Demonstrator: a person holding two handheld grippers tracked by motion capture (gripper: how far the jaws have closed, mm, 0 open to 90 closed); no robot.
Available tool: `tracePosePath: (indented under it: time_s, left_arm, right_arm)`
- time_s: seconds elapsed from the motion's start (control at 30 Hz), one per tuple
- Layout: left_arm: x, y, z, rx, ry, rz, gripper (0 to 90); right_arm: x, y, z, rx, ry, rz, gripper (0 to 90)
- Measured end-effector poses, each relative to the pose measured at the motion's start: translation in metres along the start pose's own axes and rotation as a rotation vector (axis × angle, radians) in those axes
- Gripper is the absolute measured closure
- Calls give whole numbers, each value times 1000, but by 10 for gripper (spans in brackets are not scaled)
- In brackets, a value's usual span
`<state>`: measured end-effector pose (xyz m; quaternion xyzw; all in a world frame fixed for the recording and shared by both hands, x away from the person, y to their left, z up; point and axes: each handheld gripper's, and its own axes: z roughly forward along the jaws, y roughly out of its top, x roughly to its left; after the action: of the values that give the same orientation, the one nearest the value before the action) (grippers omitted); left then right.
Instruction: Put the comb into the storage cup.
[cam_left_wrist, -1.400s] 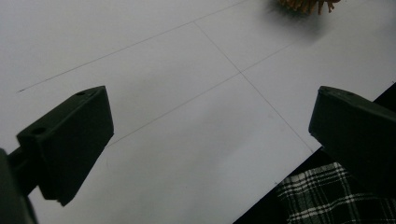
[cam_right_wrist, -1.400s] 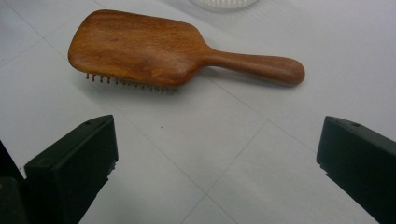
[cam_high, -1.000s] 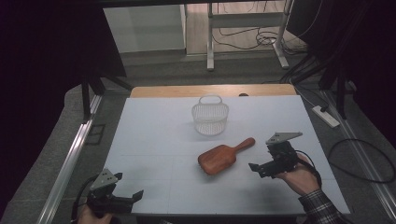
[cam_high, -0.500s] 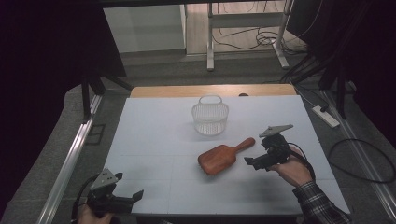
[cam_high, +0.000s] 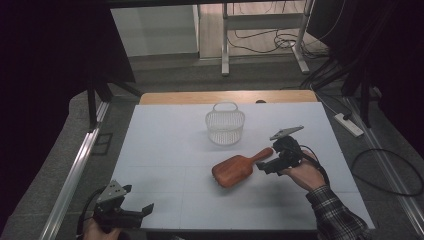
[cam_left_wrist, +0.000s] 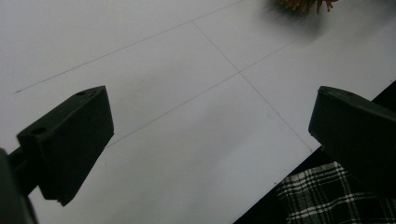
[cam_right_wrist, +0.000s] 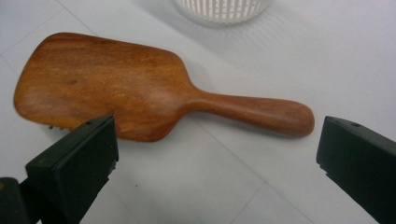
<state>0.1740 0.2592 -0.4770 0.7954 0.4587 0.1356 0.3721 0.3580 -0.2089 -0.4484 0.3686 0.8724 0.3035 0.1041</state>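
Left gripper (cam_high: 131, 212) sat at the near left corner of the white counter (cam_high: 165, 150), jaws spread over bare surface. Right gripper (cam_high: 266, 166), jaws spread and empty, was just beside the handle end of the wooden hairbrush (cam_high: 239, 167). The brush lay flat, back up, its long axis diagonal: head toward near-left, handle pointing far-right. Beyond it stood a white basket (cam_high: 225, 124), upright.

We saw a white table (cam_high: 165, 150) carrying a wooden hairbrush (cam_high: 235, 169) and, just behind it, a white basket (cam_high: 225, 124).
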Motion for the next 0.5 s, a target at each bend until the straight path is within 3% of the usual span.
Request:
tracePosePath:
  time_s: [0.5]
  left_arm:
    - [1,0,0,0,-4,-2,8]
  right_arm:
    - [-4,23,22,24,-23,28,0]
